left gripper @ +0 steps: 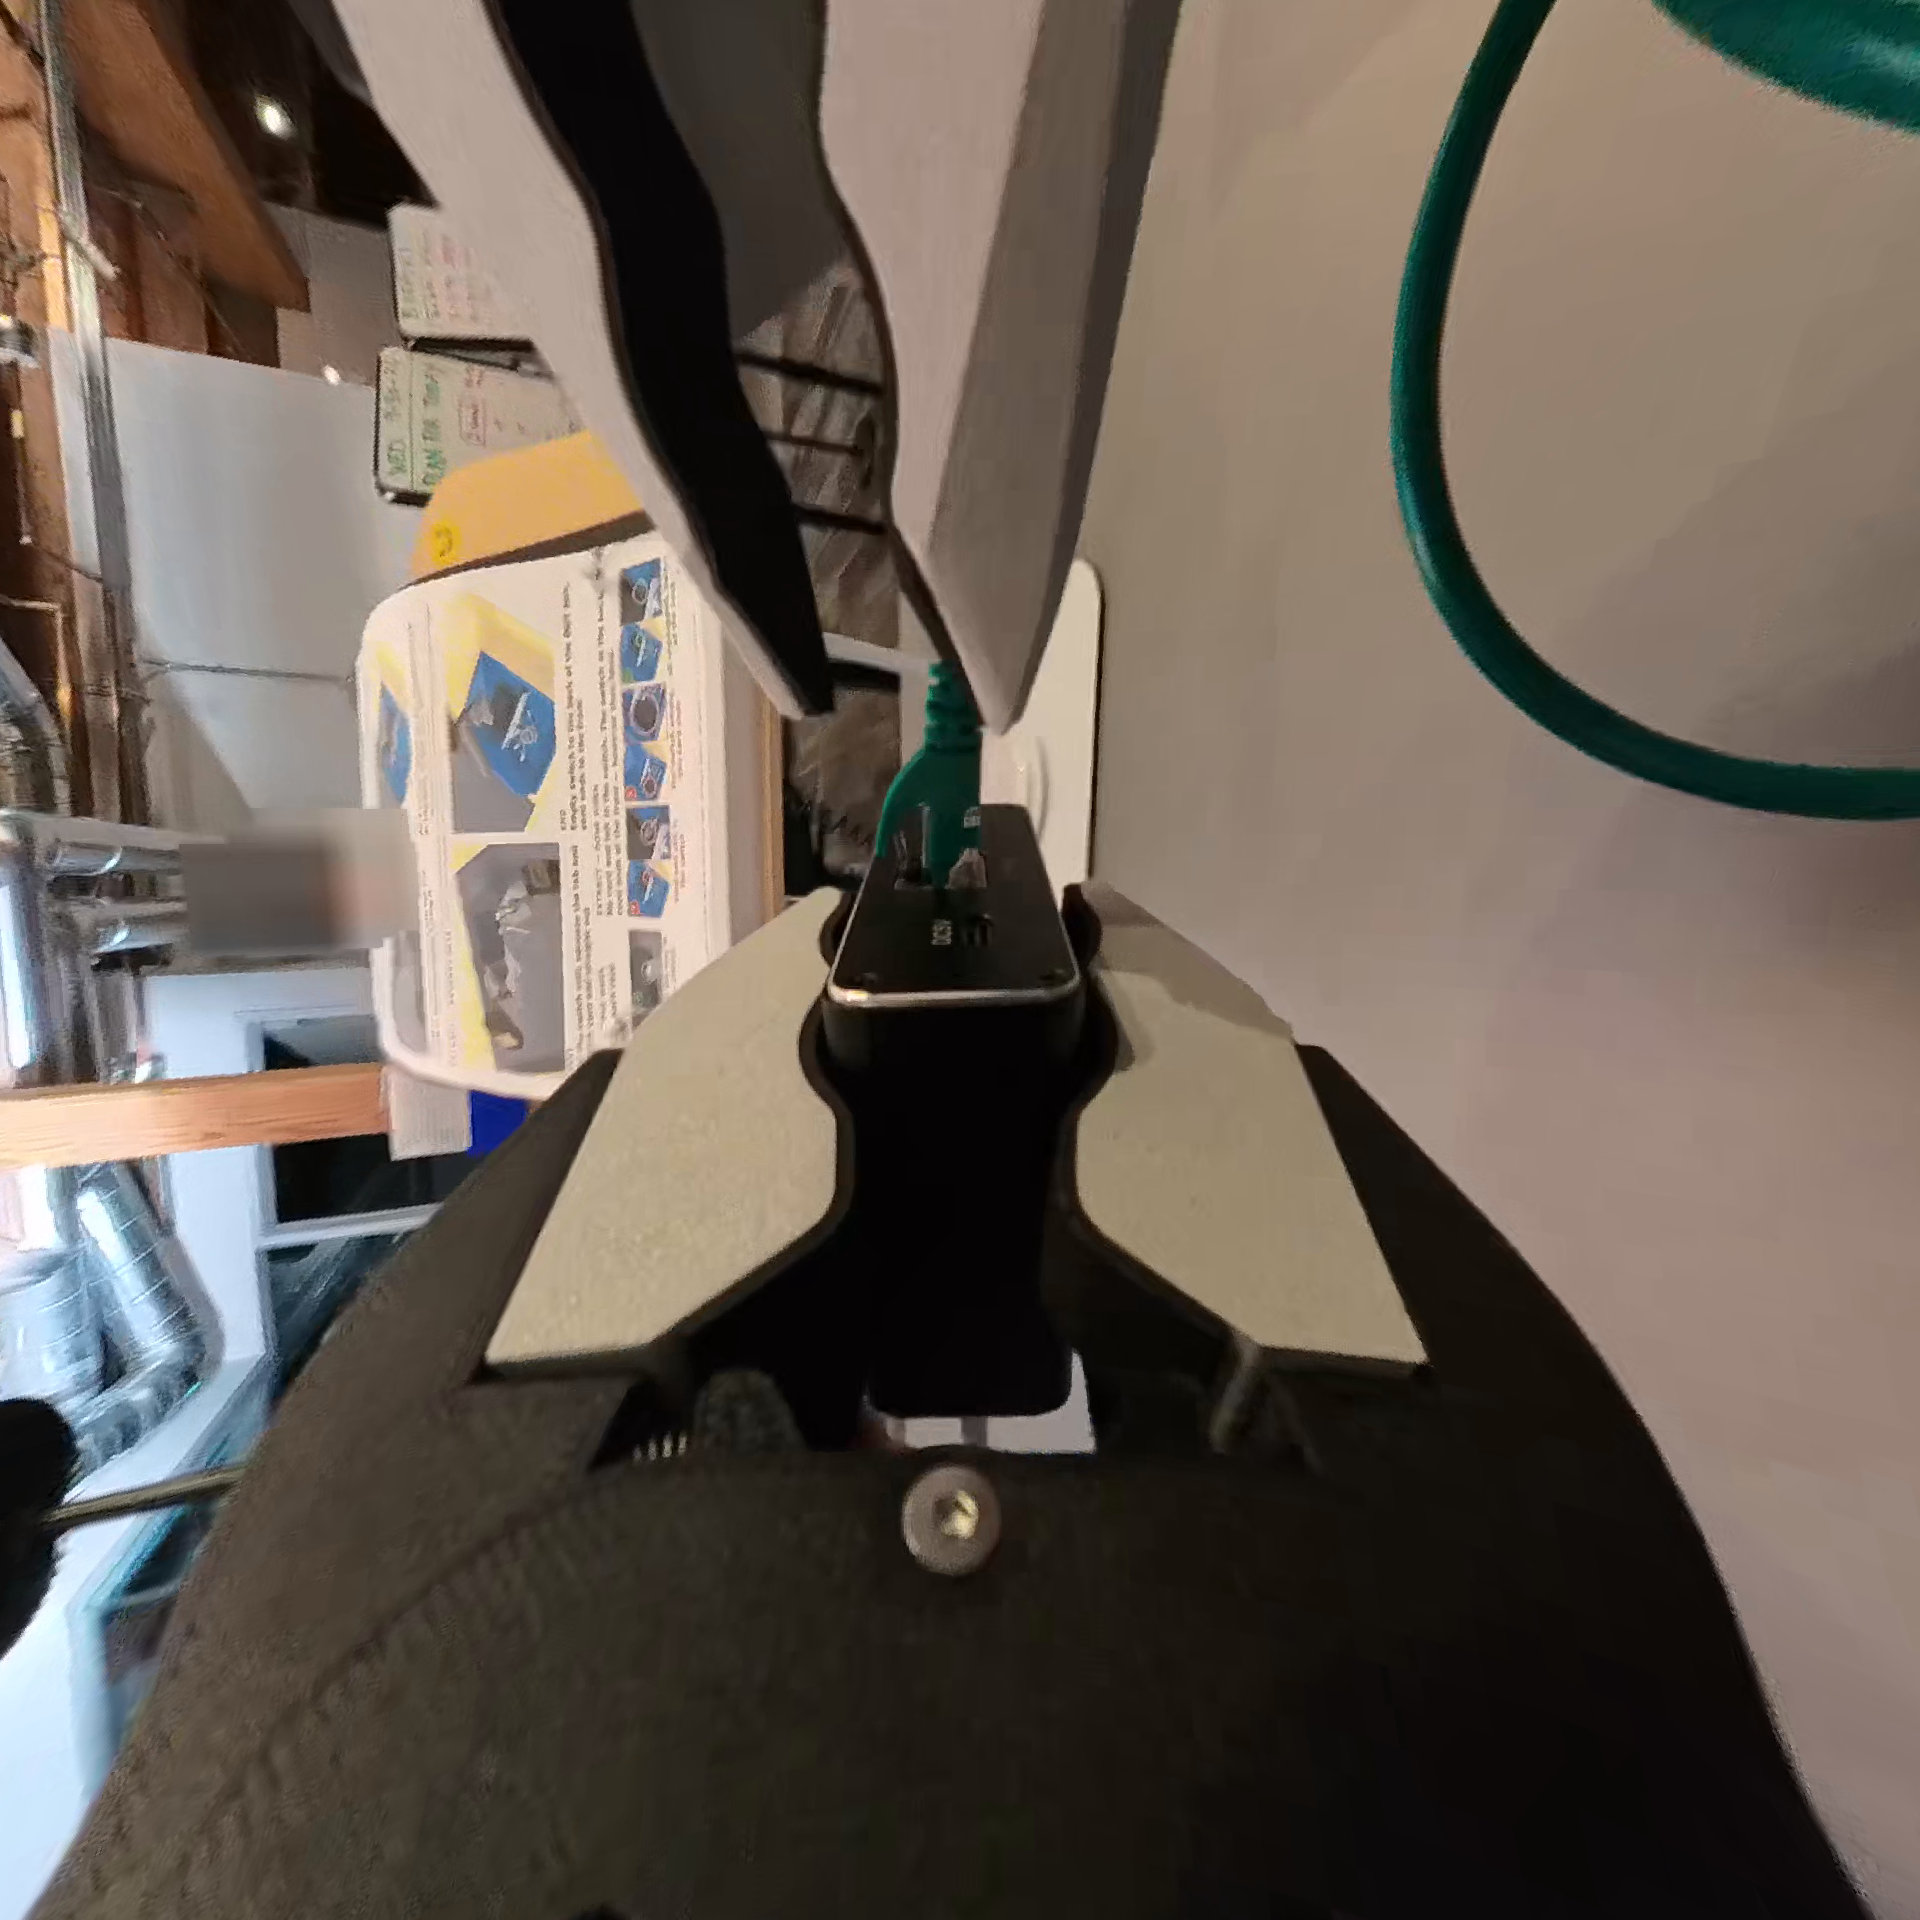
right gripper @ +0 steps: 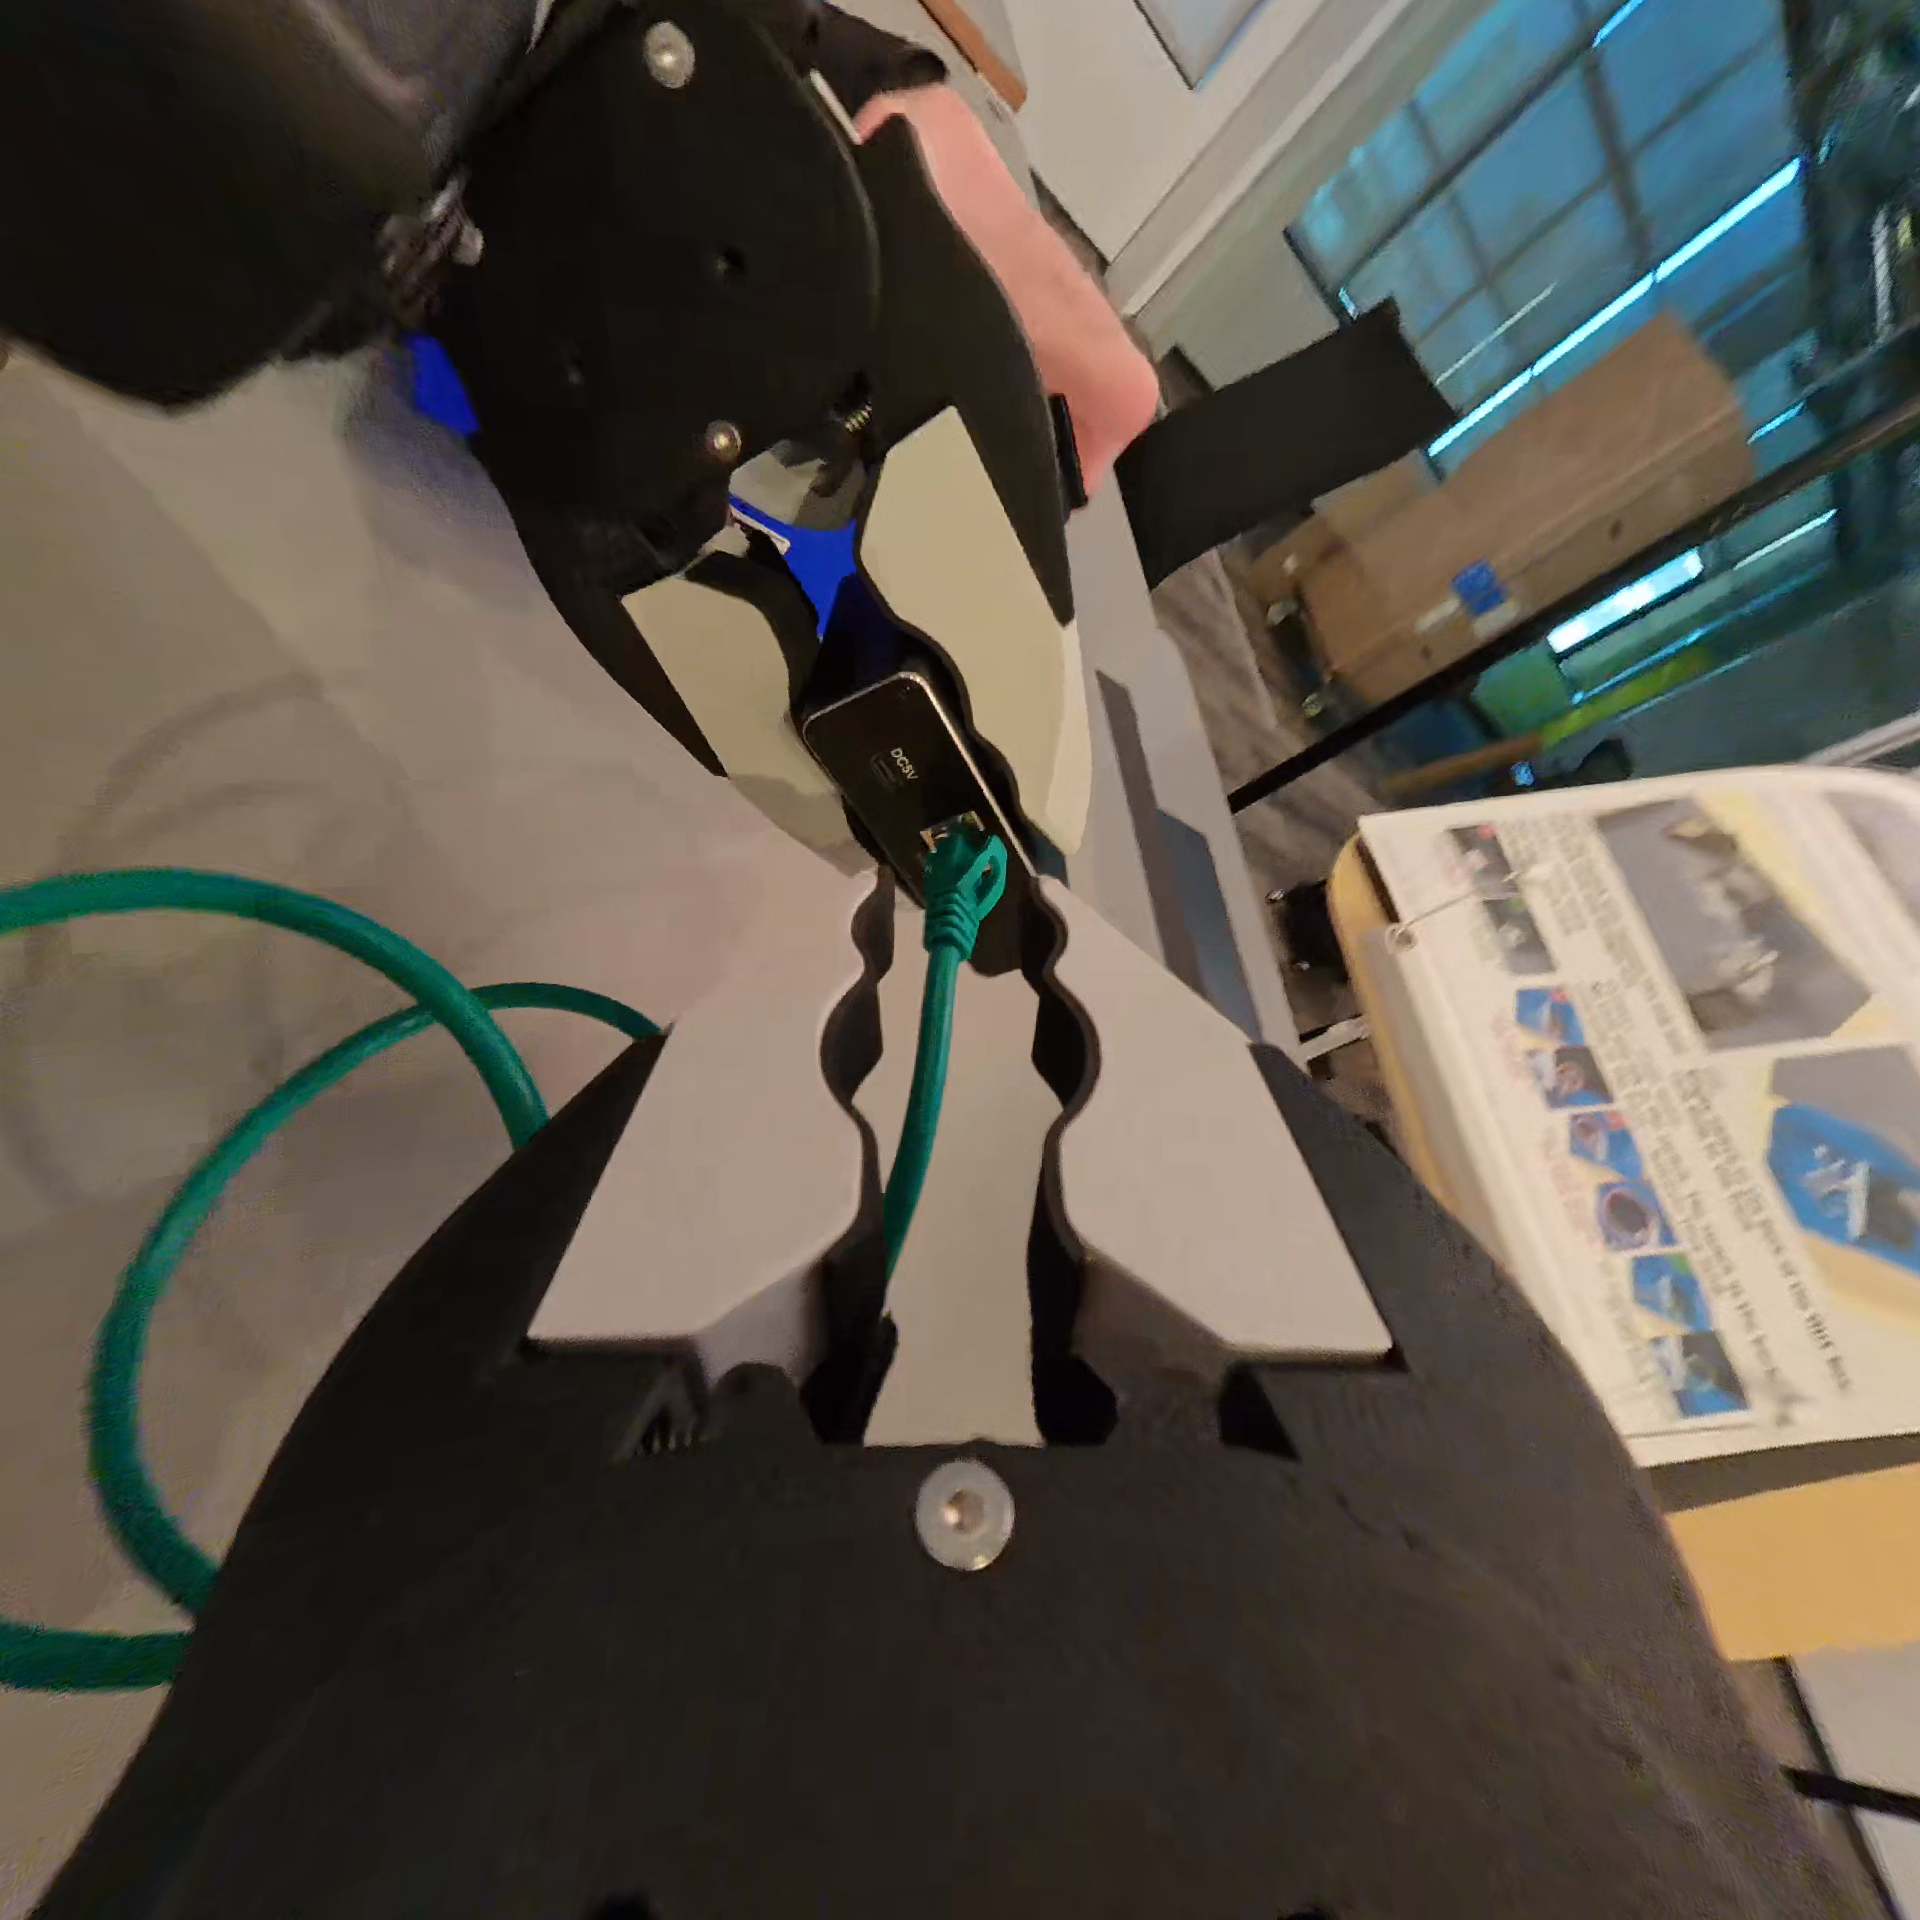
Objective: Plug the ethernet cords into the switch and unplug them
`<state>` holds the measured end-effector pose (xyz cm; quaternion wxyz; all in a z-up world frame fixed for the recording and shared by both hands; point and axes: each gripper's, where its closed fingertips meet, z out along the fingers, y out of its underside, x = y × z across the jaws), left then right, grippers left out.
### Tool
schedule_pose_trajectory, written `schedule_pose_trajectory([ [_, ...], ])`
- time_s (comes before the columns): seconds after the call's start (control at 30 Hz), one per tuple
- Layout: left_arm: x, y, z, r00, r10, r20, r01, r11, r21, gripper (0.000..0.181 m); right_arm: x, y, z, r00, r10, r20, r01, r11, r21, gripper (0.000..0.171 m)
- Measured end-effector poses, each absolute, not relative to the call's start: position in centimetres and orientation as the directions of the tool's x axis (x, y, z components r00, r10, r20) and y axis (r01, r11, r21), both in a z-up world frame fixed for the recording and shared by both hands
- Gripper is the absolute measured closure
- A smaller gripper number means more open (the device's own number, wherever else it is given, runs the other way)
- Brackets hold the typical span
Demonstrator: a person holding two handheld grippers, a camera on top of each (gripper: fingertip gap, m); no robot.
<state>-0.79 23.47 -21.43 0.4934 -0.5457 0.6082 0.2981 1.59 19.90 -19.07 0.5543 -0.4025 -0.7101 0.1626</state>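
My left gripper [left gripper: 951, 920] is shut on a black ethernet switch [left gripper: 951, 1091] and holds it end-up off the table. A green ethernet cord [left gripper: 940, 769] has its plug in a port on the switch's end face. In the right wrist view, the switch [right gripper: 894, 743] sits in the left gripper [right gripper: 914, 800] above. The green plug [right gripper: 961, 878] is in the port, and the cord [right gripper: 925, 1091] runs back between my right gripper's fingers. My right gripper [right gripper: 961, 894] is open, its jaws either side of the cord just behind the plug. It also shows in the left wrist view [left gripper: 899, 691].
The cord's slack loops over the white table [left gripper: 1507, 1143], shown in both the left wrist view [left gripper: 1455, 582] and the right wrist view [right gripper: 260, 1122]. A printed instruction sheet [right gripper: 1662, 1091] lies at the table's edge. A person's hand [right gripper: 1049, 281] holds the left gripper. The gap from one gripper's tips to the other's is roughly 5 centimeters.
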Motion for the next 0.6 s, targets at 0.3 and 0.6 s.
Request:
schedule_pose_trajectory([
  [0.3,-0.1,22.4,-20.6,0.164,-0.528,-0.833,-0.92,0.224,-0.323,0.145,0.8,20.0,-18.9,-0.107,0.562,0.821,0.458,0.76,-0.461,0.153],
  [0.6,0.8,21.9,-20.0,0.177,-0.574,-0.8,-0.885,0.264,-0.385,0.145,0.7,19.2,-17.8,-0.141,0.54,0.83,0.396,0.799,-0.453,0.157],
])
